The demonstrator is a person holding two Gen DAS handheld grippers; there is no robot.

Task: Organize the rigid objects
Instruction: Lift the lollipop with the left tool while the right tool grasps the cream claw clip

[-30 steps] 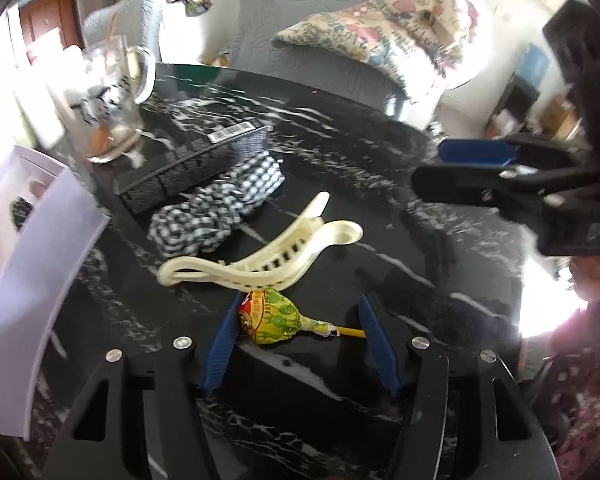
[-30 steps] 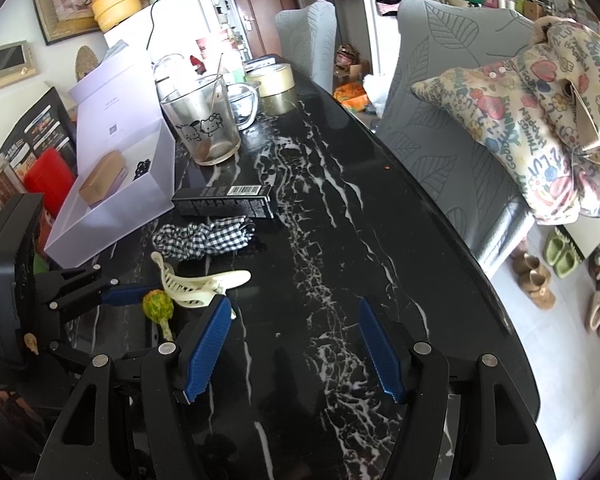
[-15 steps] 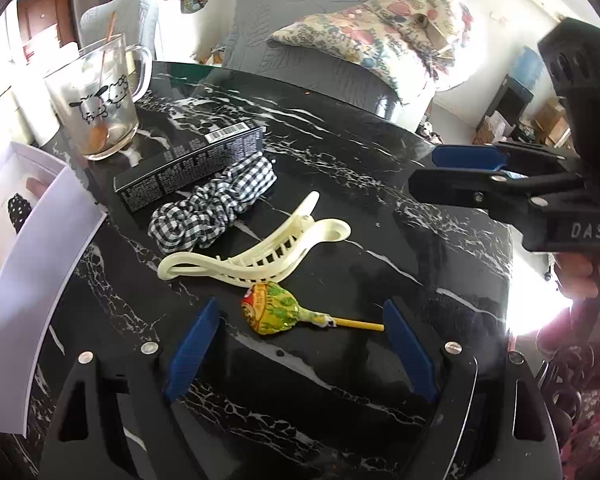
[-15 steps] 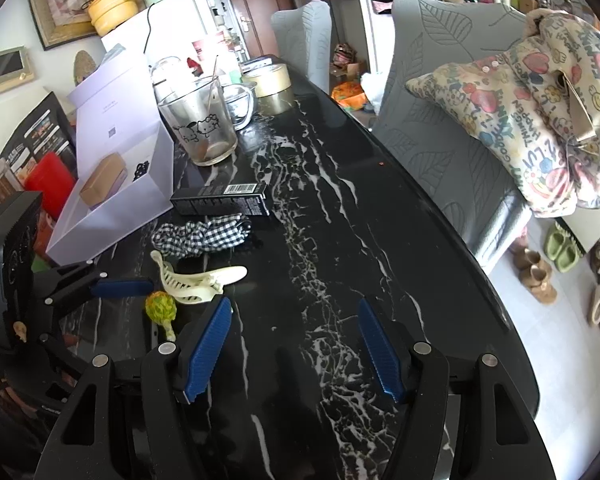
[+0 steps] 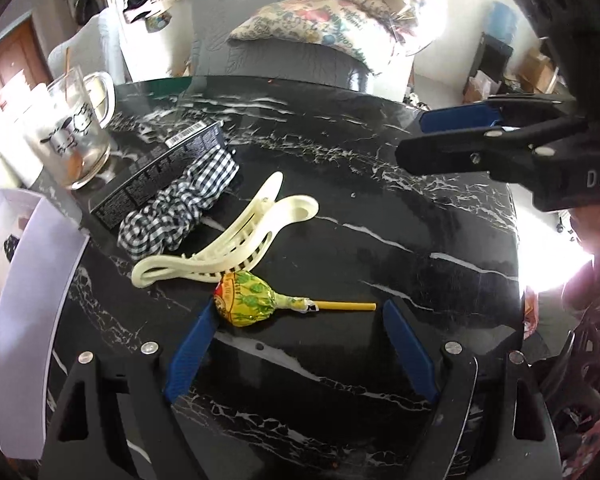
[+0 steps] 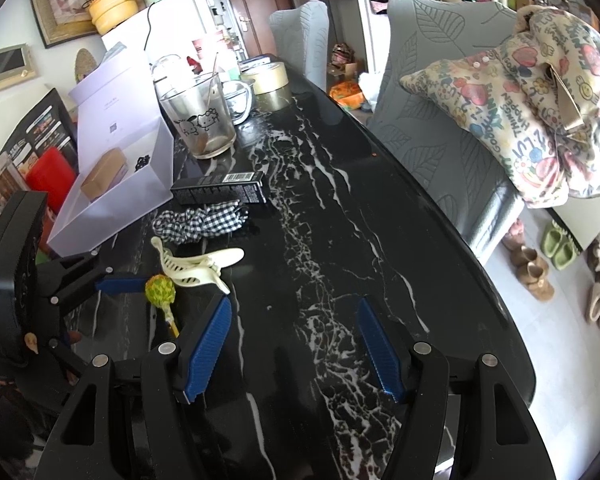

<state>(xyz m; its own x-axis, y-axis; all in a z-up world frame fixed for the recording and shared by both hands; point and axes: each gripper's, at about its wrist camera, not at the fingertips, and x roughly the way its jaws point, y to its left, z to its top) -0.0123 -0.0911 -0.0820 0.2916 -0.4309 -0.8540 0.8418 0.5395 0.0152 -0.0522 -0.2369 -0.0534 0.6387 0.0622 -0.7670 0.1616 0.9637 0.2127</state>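
two tongs point(image 5: 300, 316) point(image 6: 294, 312) agape, brown box point(image 6: 104, 174) only in right view

Glossy marble-look table point(image 5: 380, 216); shiny foil-wrapped lollipop point(image 5: 246, 298); seemingly plastic hair claw point(image 5: 236, 246); checked cloth scrunchie point(image 5: 180, 204).

Lollipop point(image 5: 247, 298) before hair clip point(image 5: 236, 246)

cream hair claw point(image 5: 236, 246), gingham scrunchie point(image 5: 180, 208)
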